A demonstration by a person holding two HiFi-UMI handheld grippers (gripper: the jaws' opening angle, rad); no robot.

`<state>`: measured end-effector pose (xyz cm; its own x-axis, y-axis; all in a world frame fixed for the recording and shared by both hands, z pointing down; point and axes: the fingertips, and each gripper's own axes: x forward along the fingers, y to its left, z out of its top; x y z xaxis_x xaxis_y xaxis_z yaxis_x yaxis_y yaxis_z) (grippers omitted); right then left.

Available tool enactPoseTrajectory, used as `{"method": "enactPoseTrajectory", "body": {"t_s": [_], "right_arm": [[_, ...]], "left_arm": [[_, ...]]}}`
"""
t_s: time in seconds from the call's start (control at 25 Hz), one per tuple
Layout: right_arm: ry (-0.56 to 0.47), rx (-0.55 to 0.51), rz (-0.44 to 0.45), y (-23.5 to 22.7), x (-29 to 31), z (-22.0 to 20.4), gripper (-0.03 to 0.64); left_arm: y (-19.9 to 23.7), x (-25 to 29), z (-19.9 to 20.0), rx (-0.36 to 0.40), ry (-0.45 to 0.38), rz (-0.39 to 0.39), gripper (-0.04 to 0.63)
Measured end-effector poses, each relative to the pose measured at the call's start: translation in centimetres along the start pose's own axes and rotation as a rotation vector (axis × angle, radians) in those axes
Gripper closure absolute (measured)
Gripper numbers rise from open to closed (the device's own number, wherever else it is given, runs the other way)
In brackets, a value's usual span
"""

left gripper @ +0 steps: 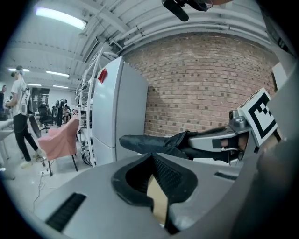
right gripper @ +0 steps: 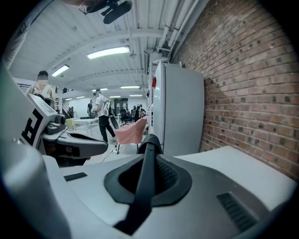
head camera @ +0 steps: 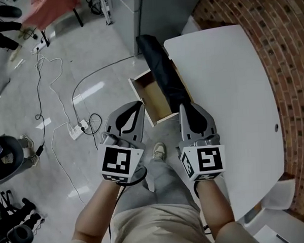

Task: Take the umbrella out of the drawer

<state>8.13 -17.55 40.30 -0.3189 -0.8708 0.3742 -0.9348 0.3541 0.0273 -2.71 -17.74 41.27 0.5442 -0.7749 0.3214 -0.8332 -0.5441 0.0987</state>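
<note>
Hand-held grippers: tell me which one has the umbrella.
The right hand-held gripper. Its jaws are shut on the black umbrella, which runs forward from between them. The left hand-held gripper beside it has nothing between its jaws.

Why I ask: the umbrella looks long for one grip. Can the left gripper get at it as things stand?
Probably yes. The left gripper is empty, close beside the umbrella that the right gripper holds over the open drawer, and nothing stands between them.
</note>
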Motion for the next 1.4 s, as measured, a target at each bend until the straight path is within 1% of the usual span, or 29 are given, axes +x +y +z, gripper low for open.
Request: {"method": "enactPoseTrajectory", "body": {"t_s": [0.16, 0.2, 0.32, 0.4, 0.52, 0.64, 0.72, 0.8, 0.96, 1.0, 1.08, 1.16, 1.2, 1.4], "right_arm": [[-0.096, -0.011, -0.006, -0.7, -2.6, 6.9, 0.598], [-0.114, -0.016, -0.005, -0.8, -3.4, 8.6, 0.598], [-0.164, -0.034, 0.000, -0.8, -6.0, 13.5, 0.598], [-0.209, -0.037, 0.005, -0.9, -7.5, 16.7, 0.598], [-0.270, -0.028, 0.012, -1.2, -9.8, 20.6, 0.598], [-0.320, -0.041, 0.017, -1.1, -12.1, 23.8, 0.597], [-0.350, -0.056, 0.022, -0.8, -13.6, 25.7, 0.597], [-0.375, -0.070, 0.025, -0.5, -15.0, 27.2, 0.597], [-0.418, -0.084, 0.036, 0.2, -17.7, 29.2, 0.597], [-0.428, -0.085, 0.039, 0.5, -18.3, 29.5, 0.597], [-0.449, -0.092, 0.041, 0.8, -19.5, 30.0, 0.597], [-0.467, -0.103, 0.043, 1.0, -20.6, 30.2, 0.597], [-0.472, -0.107, 0.045, 1.1, -21.0, 30.1, 0.597], [-0.460, -0.111, 0.041, 1.4, -22.5, 29.3, 0.597]], "left_arm": [[-0.2, -2.0, 6.5, 0.060, -0.063, 0.014, 0.588], [-0.3, -2.7, 8.0, 0.060, -0.075, 0.011, 0.588], [-1.0, -5.0, 12.8, 0.030, -0.131, -0.010, 0.588], [-1.3, -6.4, 16.0, 0.040, -0.172, -0.008, 0.588], [-1.7, -8.4, 19.3, 0.059, -0.174, 0.007, 0.588], [-2.2, -10.3, 23.2, 0.105, -0.276, 0.015, 0.588], [-2.4, -11.5, 25.1, 0.130, -0.311, 0.015, 0.588], [-2.6, -12.7, 26.5, 0.150, -0.330, 0.014, 0.588], [-3.1, -15.3, 29.1, 0.185, -0.394, 0.035, 0.588], [-3.3, -15.9, 29.4, 0.206, -0.404, 0.043, 0.588], [-3.7, -16.8, 29.8, 0.277, -0.416, 0.070, 0.588], [-4.2, -17.3, 29.6, 0.341, -0.409, 0.094, 0.588], [-4.5, -17.4, 29.4, 0.352, -0.402, 0.095, 0.588], [-5.5, -18.6, 28.1, 0.324, -0.382, 0.069, 0.588]]}}
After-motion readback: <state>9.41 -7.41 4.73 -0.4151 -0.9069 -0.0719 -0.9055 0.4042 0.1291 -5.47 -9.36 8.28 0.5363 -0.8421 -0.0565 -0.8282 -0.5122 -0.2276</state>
